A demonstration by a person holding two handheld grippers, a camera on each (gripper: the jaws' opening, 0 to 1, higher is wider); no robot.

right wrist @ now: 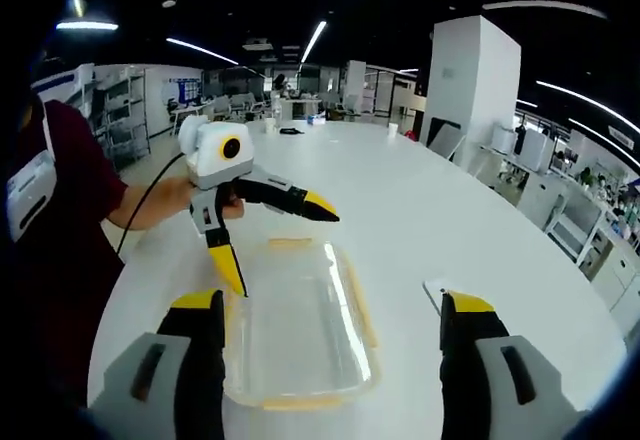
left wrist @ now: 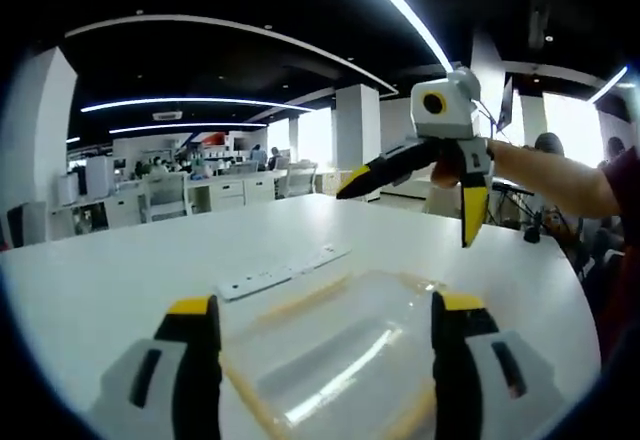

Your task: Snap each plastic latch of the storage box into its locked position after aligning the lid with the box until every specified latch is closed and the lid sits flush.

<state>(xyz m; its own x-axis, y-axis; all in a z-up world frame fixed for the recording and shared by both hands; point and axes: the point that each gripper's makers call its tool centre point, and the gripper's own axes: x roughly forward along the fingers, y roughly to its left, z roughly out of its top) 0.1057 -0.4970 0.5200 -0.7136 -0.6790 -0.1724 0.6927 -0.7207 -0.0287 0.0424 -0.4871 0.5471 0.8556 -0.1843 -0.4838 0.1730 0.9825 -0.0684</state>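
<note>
Here both spread grippers, left gripper (right wrist: 268, 230) and right gripper (left wrist: 428, 195), flank the clear rectangular storage box (right wrist: 300, 325).

Left hand-held gripper (left wrist: 325, 332): two black jaws capped with yellow tips, each set on a pale grey body with a dark oblong slot. Seen in the right gripper view (right wrist: 272, 235), the same unit has a white-grey housing on top, black jaw arms ending in pointed yellow tips, and a thin dark cable trailing from its rear.

Right hand-held gripper (right wrist: 330, 335): same make; black jaws, yellow caps, grey bodies with dark slots. In the left gripper view (left wrist: 412, 210) it shows the white-grey housing and long black-and-yellow tapered jaws.

Person (right wrist: 60, 230): dark maroon short-sleeved top; a white panel hangs at the chest.
</note>
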